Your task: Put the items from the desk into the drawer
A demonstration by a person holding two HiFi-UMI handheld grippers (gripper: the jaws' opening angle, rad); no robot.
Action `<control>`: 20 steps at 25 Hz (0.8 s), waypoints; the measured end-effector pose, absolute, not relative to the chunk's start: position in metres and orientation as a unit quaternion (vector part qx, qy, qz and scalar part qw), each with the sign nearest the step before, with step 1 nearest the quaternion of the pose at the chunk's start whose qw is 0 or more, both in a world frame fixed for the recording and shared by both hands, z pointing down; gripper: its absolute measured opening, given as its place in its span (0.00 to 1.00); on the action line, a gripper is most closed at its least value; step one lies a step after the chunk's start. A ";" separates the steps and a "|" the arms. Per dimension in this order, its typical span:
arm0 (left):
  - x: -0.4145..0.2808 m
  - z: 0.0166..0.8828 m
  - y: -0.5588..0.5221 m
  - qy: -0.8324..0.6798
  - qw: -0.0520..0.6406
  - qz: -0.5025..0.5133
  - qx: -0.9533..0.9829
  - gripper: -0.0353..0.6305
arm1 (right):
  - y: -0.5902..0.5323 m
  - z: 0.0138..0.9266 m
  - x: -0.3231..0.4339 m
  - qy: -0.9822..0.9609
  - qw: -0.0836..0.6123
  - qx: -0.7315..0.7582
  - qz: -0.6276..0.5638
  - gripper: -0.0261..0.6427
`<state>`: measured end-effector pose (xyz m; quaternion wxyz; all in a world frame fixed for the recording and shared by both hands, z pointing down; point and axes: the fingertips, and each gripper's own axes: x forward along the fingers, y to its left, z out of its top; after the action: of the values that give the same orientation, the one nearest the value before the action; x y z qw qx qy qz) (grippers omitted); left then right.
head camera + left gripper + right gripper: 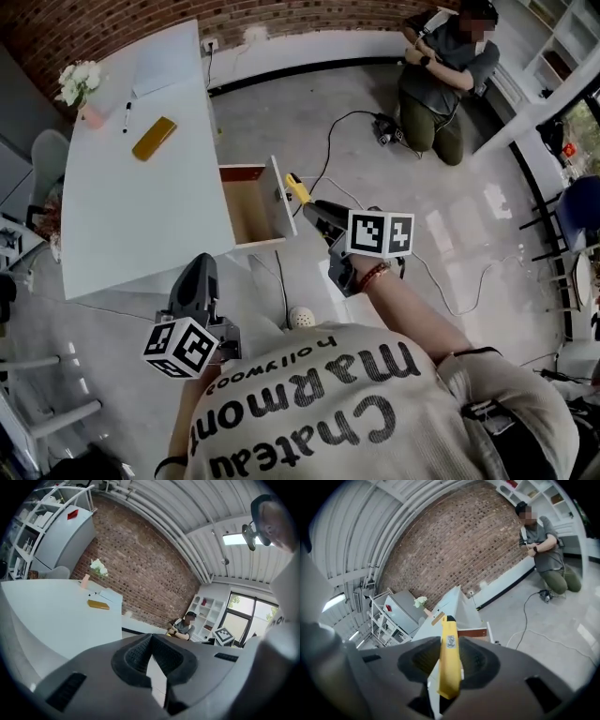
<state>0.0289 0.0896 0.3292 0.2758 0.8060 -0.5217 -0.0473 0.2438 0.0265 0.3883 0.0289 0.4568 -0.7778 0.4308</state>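
- Your right claw (306,201) (450,667) is closed on a yellow utility knife (294,185) (449,651). The knife stands up out of the jaws, black tip foremost.
- In the head view the knife tip lies just beside the front panel of the open drawer (280,201) (474,633), on its outer side and above the floor.
- Your left claw (200,266) (151,654) is closed, pads meeting, with nothing between them. It hangs near the counter's near edge, well apart from the drawer.
- The drawer is pulled out from the side of the white counter (122,220) (42,613). Its wood interior shows.
- At the far end of the counter lie a flat mustard-yellow case (154,138) (98,604), a marker pen (127,116) and a sheet of paper (160,71). A pink vase of white flowers (81,86) (97,567) stands at the corner. All are well apart from both claws.
- The room has a brick wall (141,17) (145,569) (464,541) behind the counter, a grey floor and white shelving.
- A black cable (342,127) runs across the floor to a kneeling person (442,80) (543,545) by the far wall.
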 end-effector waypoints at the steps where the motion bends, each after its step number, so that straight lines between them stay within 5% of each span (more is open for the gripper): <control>1: 0.030 0.334 0.089 -0.524 0.281 -0.042 0.803 0.06 | 0.025 0.399 0.244 -0.775 0.036 0.454 0.438 0.23; 20: -0.048 0.401 -0.007 -0.605 0.299 -0.019 0.738 0.06 | -0.061 0.585 0.186 -0.761 0.244 0.391 0.456 0.23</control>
<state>-0.0482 -0.0067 0.4011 0.2987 0.7378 -0.6050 -0.0189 0.1862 -0.0607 0.5851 0.2440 0.3915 -0.7609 0.4563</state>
